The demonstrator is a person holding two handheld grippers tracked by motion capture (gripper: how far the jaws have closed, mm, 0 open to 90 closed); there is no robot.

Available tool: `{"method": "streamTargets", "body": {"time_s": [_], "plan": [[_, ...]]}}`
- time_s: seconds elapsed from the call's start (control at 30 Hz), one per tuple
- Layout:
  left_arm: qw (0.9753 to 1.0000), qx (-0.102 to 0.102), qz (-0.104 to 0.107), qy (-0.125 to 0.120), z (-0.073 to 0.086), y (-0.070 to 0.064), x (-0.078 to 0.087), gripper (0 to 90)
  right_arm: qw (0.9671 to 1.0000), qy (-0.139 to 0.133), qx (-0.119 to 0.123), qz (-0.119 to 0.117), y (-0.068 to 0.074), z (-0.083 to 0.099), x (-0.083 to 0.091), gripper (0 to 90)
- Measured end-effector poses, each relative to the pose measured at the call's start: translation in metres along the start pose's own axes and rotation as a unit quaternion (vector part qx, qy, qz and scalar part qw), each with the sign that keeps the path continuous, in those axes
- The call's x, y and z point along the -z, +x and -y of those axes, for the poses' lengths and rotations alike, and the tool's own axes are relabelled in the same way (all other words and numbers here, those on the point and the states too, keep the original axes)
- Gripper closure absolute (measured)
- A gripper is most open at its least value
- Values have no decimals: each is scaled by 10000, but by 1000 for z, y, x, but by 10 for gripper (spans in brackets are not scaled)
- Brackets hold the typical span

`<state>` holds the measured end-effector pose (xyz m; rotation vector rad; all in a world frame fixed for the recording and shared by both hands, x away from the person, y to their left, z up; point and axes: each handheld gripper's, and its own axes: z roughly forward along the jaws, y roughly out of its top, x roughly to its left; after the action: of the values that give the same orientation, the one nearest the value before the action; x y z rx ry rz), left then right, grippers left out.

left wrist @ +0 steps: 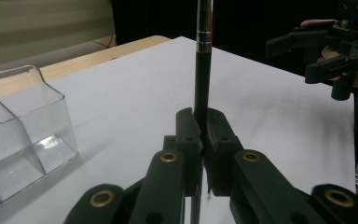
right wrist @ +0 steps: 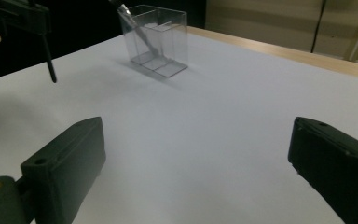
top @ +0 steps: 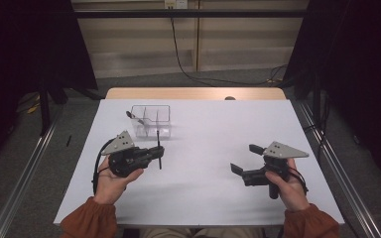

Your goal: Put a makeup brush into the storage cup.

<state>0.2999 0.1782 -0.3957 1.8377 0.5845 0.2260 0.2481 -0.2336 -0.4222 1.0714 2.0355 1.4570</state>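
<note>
The left tongs (top: 157, 151) are clamped on a black pen (top: 158, 149), which stands roughly upright between the jaws; in the left gripper view the pen (left wrist: 201, 93) rises from the closed jaws, its black barrel meeting a silver band and a metallic upper part that runs out of the top of the frame. The pen is held above the white tabletop (top: 203, 144), left of centre, just on the near side of a clear plastic organiser (top: 151, 120) with compartments. That organiser stands on the far left part of the tabletop, and a slim dark item (top: 135, 117) leans inside its left compartment, the end poking above the rim; it is too small to tell what it is. The right gripper view shows the organiser (right wrist: 158, 39) far off, with the pen's lower end (right wrist: 49, 63) hanging to its left, apart from it. The right tongs (top: 245, 158) are held over the near right part of the tabletop, well apart from the pen and the organiser, jaws spread wide with nothing between them.
</note>
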Motion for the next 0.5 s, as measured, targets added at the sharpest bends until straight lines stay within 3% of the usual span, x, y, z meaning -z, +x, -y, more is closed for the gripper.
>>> {"method": "streamTargets", "body": {"time_s": [0.2,0.27,0.5], "plan": [[9999,-26,-112,-2,-2,6,5,858,9997,-142,-88,201,-7,9,11,29],[9999,-18,-128,-10,-2,8,7,858,9993,-161,-18,347,-9,12,14,22],[9999,32,-153,-37,-1,13,9,857,9980,-245,-181,556,-15,24,25,27]]}}
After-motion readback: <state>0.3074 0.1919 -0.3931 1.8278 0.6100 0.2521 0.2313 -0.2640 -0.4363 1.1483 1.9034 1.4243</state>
